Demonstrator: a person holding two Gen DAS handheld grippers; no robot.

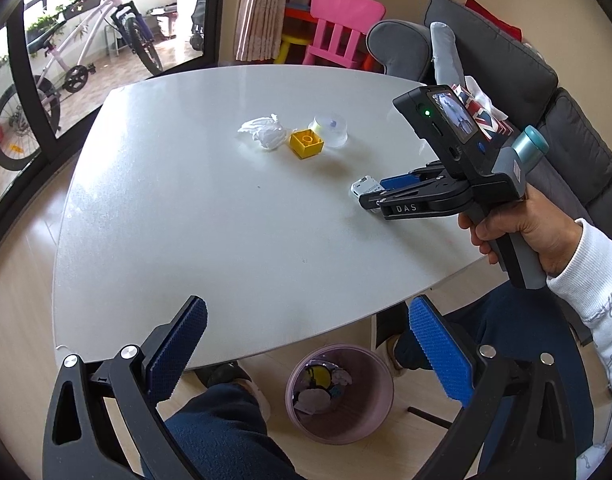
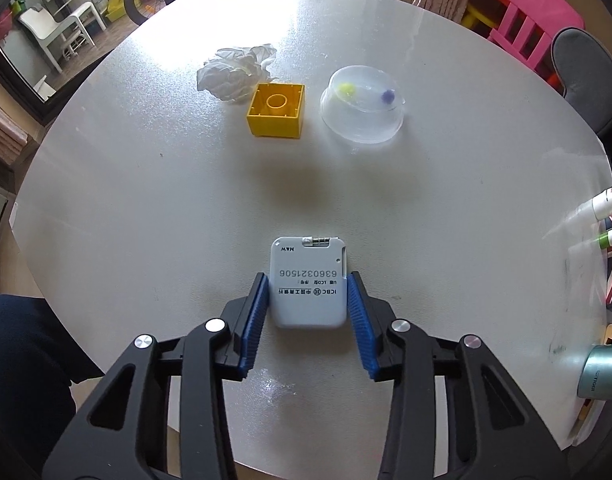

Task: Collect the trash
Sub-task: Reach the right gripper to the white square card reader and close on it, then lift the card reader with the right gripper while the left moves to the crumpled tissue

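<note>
Across the middle of both views we see the white round-cornered table [image 1: 226,220], and under its near edge, on the wooden floor, a pink wastebasket [image 1: 339,394] with some scraps already inside. We hold the left gripper [image 1: 306,344] above that near edge with its blue pads spread wide and nothing between them. The right gripper [image 2: 307,312] sits low on the tabletop, and its jaws have closed in against both sides of a small white ICBC token device [image 2: 307,284] that lies flat, printed side up; we see the pads touching its edges. Farther back on the table we find a clear plastic lid [image 2: 363,104] with a yellow and a purple pom-pom showing through it, then just left of it a yellow toy brick [image 2: 277,110], hollow side up, and touching the brick's far left corner a crumpled white tissue [image 2: 234,72]
</note>
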